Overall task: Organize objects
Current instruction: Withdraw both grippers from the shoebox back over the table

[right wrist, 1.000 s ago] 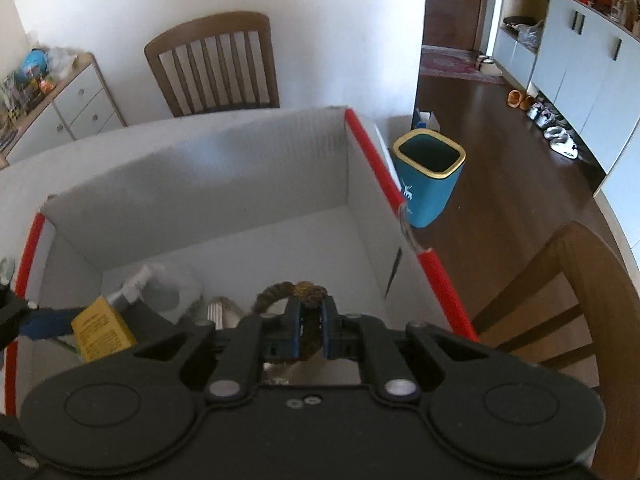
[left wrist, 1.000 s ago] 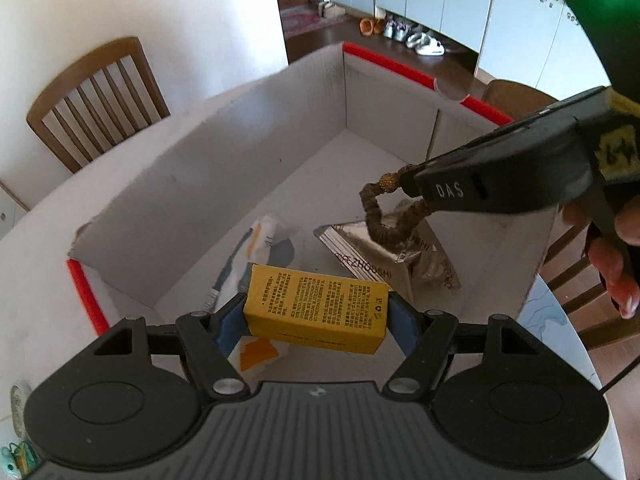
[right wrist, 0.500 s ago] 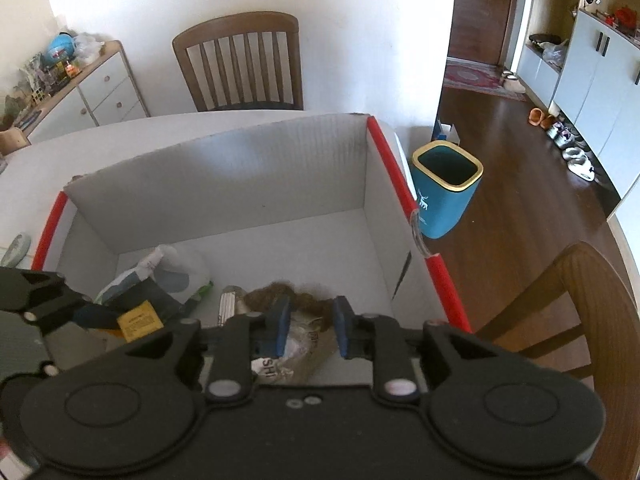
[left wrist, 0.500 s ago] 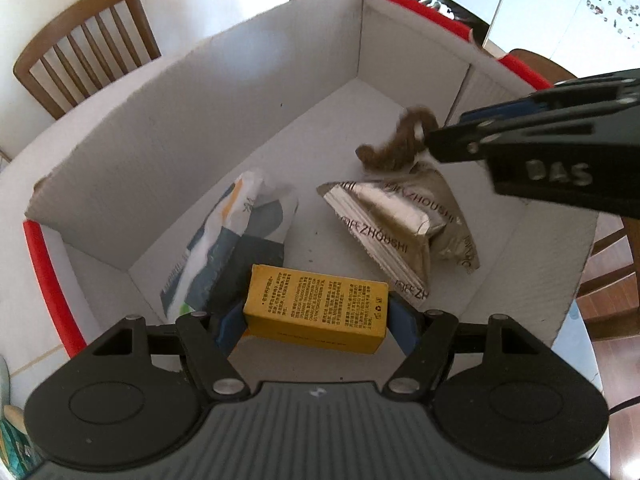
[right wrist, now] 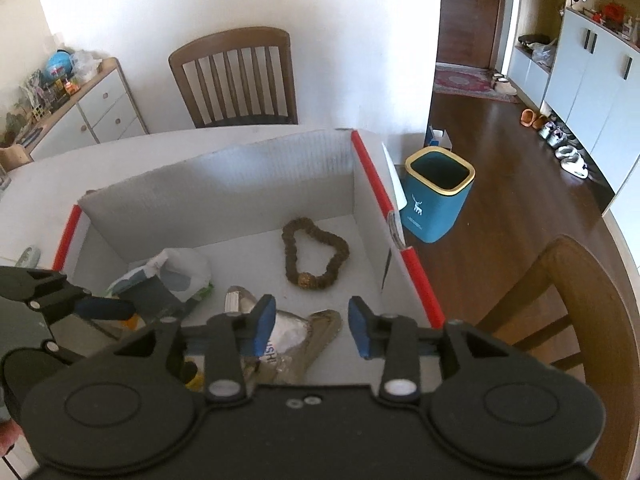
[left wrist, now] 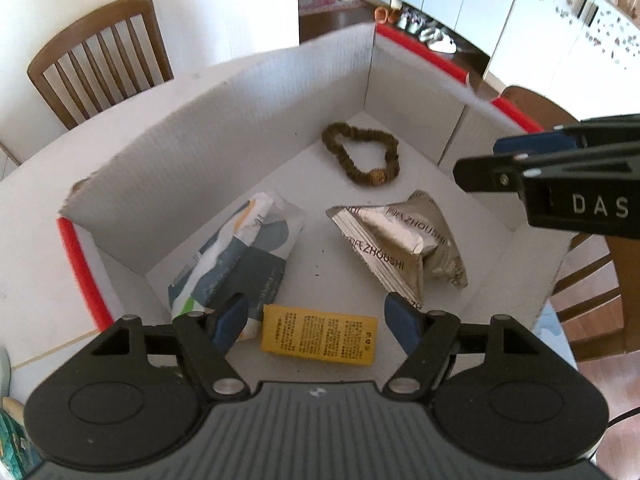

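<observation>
A white cardboard box (left wrist: pixel 200 140) with red edges holds everything. The yellow carton (left wrist: pixel 318 334) lies flat on its floor between the blue pads of my left gripper (left wrist: pixel 316 322). That gripper is open, with a gap on each side of the carton. A brown bead bracelet (left wrist: pixel 362 154) (right wrist: pixel 314 254) rests loose near the far corner. My right gripper (right wrist: pixel 312 326) (left wrist: pixel 492 158) hovers over the box's right side. Its jaws are opening and nothing is between them. A silver snack pouch (left wrist: pixel 408 240) (right wrist: pixel 304 340) and a white-and-blue plastic packet (left wrist: pixel 244 256) (right wrist: pixel 176 276) also lie inside.
The box stands on a white table (left wrist: pixel 40 280). A wooden chair (right wrist: pixel 236 76) is behind the table and another chair (right wrist: pixel 580 300) is at its right. A teal bin (right wrist: pixel 438 196) stands on the wooden floor. A sideboard (right wrist: pixel 80 112) lines the left wall.
The right gripper let go of the bracelet, which dropped to the box floor, then rose with its jaws spreading. The left gripper released the yellow carton, which now lies on the floor.
</observation>
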